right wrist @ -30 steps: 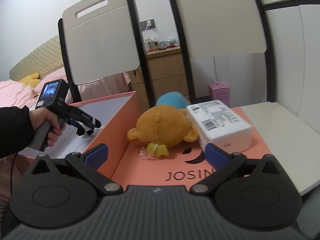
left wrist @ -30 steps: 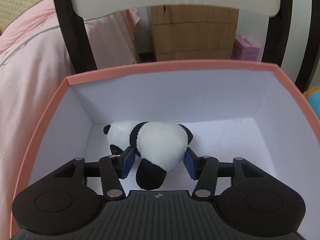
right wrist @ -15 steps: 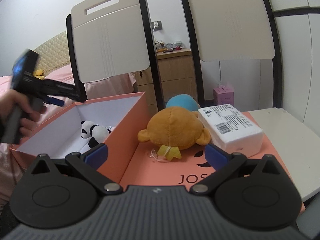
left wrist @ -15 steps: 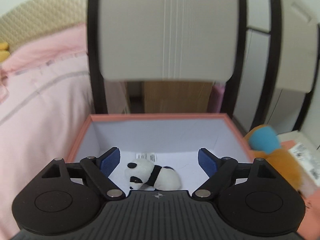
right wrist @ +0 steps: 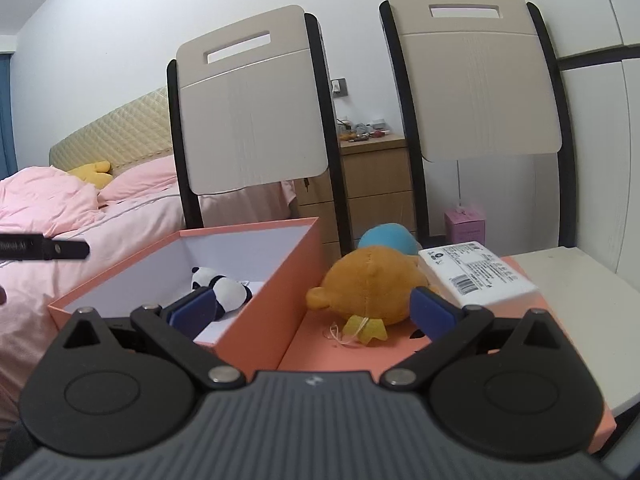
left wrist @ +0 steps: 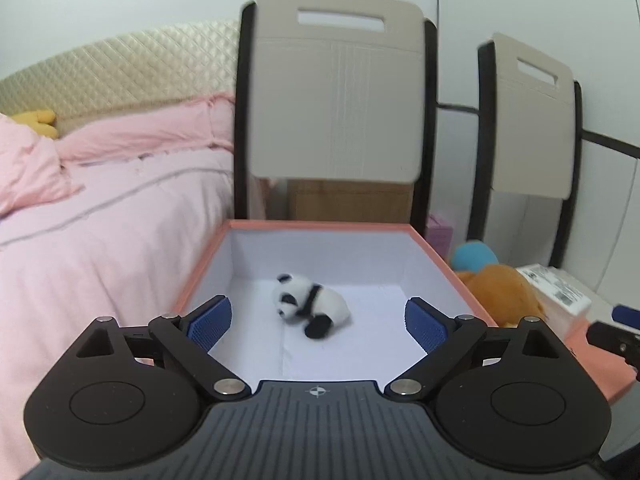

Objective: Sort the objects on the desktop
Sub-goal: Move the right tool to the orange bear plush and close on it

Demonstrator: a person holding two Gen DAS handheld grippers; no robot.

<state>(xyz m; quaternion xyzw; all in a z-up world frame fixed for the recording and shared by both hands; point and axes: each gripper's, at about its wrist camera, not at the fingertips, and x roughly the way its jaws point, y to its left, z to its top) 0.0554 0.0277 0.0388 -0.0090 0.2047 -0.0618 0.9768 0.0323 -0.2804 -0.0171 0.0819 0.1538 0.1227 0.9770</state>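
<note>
Bedroom setting: pink bed [left wrist: 100,208] left of the coral box [right wrist: 256,312], two chair backs behind it, white desk [right wrist: 580,276] to its right. Panda plush [left wrist: 310,306] lying loose on the box floor, touching no pad. Left gripper [left wrist: 318,320] just opened wide, nothing between its jaws, above the near rim of the box. Right gripper [right wrist: 312,312] spread wide and empty, facing the orange plush [right wrist: 372,284] on the lid right of the box. Next: approach low, centre the orange body between both pads, close gently, lift clear of the white package [right wrist: 476,276] beside it, carry over the box wall.
</note>
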